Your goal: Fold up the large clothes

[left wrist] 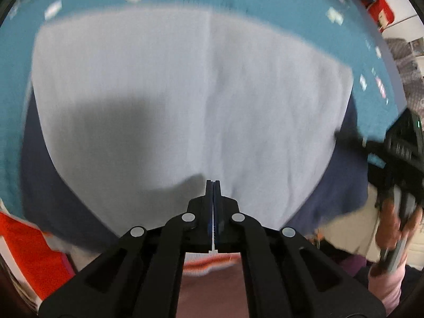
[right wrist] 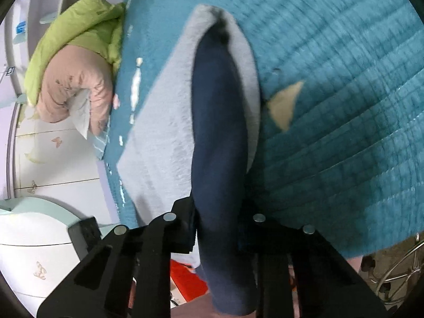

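Garment (left wrist: 185, 92) on teal quilt (right wrist: 344, 106), left hand-held gripper (left wrist: 213, 185) pinched together, right hand-held gripper (right wrist: 220, 212) clamping navy fold (right wrist: 220, 132)

right gripper (right wrist: 220, 212) fingertips hidden by navy garment (right wrist: 220, 132) (motion-blurred).

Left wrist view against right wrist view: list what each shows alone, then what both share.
Left wrist only: the shut left tongs, the whole pale grey panel of the garment, and a hand holding the right tongs. Right wrist only: navy fabric running between the right tongs, a green quilt and a pink pillow. Both: the grey-and-navy garment on the teal bedspread.
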`<action>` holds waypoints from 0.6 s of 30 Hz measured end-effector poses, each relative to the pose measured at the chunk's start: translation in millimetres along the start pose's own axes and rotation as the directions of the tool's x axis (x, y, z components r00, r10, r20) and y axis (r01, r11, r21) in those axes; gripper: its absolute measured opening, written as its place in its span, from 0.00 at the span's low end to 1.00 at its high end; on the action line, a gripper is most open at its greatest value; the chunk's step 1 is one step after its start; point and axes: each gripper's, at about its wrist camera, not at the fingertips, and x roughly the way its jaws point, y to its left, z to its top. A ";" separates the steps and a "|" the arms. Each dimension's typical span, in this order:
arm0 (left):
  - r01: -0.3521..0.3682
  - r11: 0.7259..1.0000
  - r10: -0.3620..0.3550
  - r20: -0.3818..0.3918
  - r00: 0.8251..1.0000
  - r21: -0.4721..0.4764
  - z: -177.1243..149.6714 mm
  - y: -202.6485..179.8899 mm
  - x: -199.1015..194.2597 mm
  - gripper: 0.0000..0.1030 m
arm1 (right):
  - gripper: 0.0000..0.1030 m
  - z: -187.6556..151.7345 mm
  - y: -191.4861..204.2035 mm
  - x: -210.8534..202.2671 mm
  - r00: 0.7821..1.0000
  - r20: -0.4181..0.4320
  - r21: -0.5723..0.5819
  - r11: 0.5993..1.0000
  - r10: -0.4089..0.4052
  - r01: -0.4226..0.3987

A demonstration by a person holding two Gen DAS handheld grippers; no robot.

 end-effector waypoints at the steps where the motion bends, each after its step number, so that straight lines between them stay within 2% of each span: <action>1: -0.013 1.000 0.013 0.012 1.000 0.001 4.5 -3.0 -2.3 0.00 | 0.18 -2.0 8.0 -2.4 1.000 0.008 -0.020 1.000 -0.005 0.005; 5: -0.049 0.999 0.048 0.072 0.996 0.013 28.0 -3.7 2.4 0.00 | 0.18 -6.3 22.9 -4.0 1.000 0.028 -0.032 0.999 -0.014 0.015; 8: -0.105 0.994 0.102 0.075 0.992 0.030 35.2 -16.4 39.5 0.00 | 0.18 -9.8 30.6 -4.2 0.998 0.040 -0.035 0.998 -0.041 0.043; 14: -0.101 0.994 0.097 0.102 0.990 0.034 37.1 -15.1 46.0 0.00 | 0.18 -16.5 72.0 -3.6 0.998 0.049 -0.089 0.995 -0.048 0.052; 16: -0.094 0.995 0.091 0.106 0.990 0.024 26.4 -25.9 45.7 0.00 | 0.17 -18.6 92.0 0.5 0.997 0.050 -0.114 0.992 -0.057 0.062; 18: -0.074 0.997 0.072 0.105 0.992 0.015 31.1 -25.4 46.6 0.00 | 0.17 -21.4 110.6 4.8 0.997 0.048 -0.143 0.987 -0.065 0.071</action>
